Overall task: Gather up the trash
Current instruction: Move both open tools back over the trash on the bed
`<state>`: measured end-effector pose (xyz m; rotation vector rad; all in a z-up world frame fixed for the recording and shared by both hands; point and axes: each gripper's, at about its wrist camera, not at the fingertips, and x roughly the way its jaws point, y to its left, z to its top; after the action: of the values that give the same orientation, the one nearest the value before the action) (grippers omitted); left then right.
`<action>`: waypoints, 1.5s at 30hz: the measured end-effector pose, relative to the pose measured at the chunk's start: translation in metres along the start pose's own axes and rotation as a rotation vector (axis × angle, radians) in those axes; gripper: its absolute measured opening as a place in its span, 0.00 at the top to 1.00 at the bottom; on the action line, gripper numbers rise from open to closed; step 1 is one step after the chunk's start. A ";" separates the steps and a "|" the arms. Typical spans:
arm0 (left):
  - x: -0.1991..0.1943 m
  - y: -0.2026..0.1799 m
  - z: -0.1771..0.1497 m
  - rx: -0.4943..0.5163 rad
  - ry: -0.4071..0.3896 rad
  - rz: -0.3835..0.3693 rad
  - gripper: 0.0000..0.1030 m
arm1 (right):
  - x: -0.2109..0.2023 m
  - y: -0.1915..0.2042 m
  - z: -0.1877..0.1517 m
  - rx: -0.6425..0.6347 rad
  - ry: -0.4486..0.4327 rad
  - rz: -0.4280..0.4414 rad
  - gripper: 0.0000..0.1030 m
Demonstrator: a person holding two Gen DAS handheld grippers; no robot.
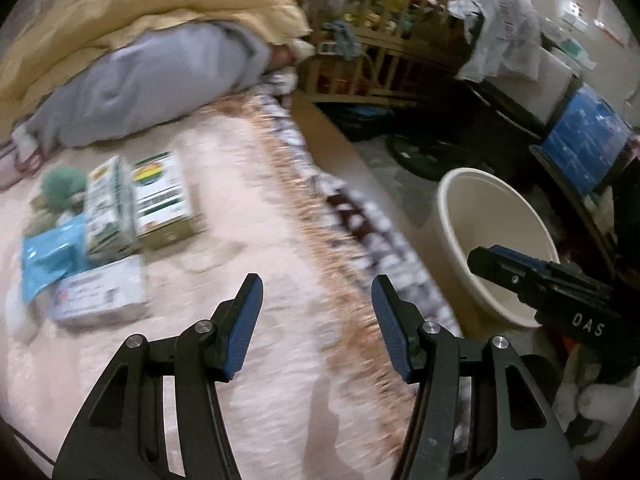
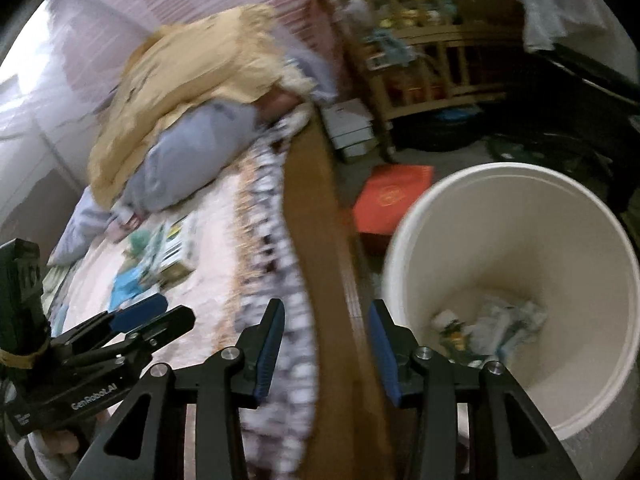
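A pile of trash lies on the pale bed cover at the left: green-and-white cartons (image 1: pixel 136 196), a blue wrapper (image 1: pixel 48 256) and a flat white box (image 1: pixel 100 298); the pile also shows in the right wrist view (image 2: pixel 160 264). My left gripper (image 1: pixel 316 292) is open and empty above the cover, to the right of the pile. A cream bin (image 2: pixel 516 216) stands on the floor beside the bed with crumpled trash (image 2: pixel 492 328) inside; it also shows in the left wrist view (image 1: pixel 452 216). My right gripper (image 2: pixel 326 312) is open and empty over the bed edge, just left of the bin.
A yellow blanket (image 1: pixel 132 0) and a grey pillow (image 1: pixel 152 80) lie at the head of the bed. A wooden bed rail (image 2: pixel 320 224) separates bed and floor. A red box (image 2: pixel 392 200), a wooden shelf (image 2: pixel 432 48) and dark clutter stand beyond the bin.
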<state>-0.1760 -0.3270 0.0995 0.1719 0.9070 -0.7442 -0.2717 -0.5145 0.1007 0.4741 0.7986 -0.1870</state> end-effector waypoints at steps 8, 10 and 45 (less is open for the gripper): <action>-0.027 0.083 -0.016 -0.106 -0.016 0.101 0.46 | 0.038 0.075 -0.008 -0.147 0.088 0.092 0.58; -0.030 0.102 -0.019 -0.137 -0.015 0.123 0.46 | 0.049 0.095 -0.010 -0.191 0.110 0.108 0.58; -0.015 0.192 -0.029 -0.257 0.080 0.116 0.47 | 0.059 0.129 -0.013 -0.217 0.124 0.138 0.51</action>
<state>-0.0761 -0.1644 0.0610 0.0263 1.0509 -0.5104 -0.1963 -0.3936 0.0941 0.3357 0.8933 0.0578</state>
